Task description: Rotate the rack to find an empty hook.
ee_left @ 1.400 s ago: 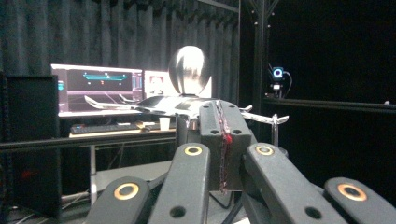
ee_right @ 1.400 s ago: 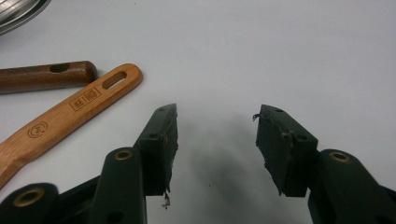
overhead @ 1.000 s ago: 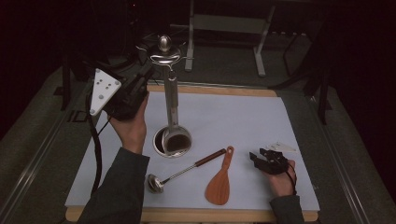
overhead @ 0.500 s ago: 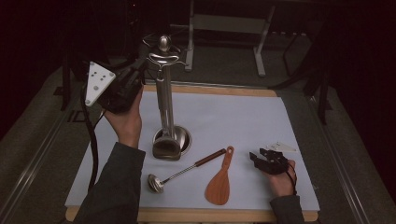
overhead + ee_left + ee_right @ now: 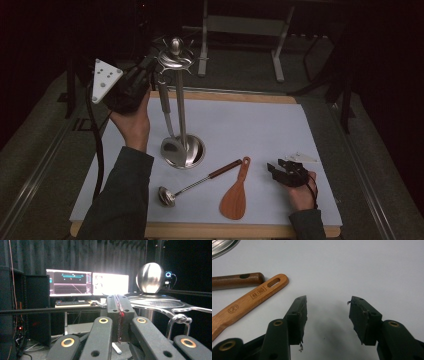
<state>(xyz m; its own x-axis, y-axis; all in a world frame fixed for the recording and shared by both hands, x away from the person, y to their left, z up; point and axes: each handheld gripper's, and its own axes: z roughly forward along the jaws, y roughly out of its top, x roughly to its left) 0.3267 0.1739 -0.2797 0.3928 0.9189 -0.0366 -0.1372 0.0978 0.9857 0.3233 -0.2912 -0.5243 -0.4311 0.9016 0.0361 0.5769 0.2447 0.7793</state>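
A steel utensil stand rises from the middle of the white mat, topped by a ball. A steel utensil hangs down its left side, its bowl by the base. My left gripper is raised beside the stand's crown, and its jaws are shut with nothing between them; a hook with a steel loop sits just to their right. My right gripper rests low on the mat, open and empty. A wooden spatula and a ladle lie left of it.
The spatula's slotted handle and the ladle's dark handle end close to the right gripper's left jaw. Small white scraps lie behind the right gripper. Monitors glow beyond the table, and a metal frame stands behind it.
The left gripper has drifted slightly up and to the left beside the stand's top. The right gripper has stayed where it was.
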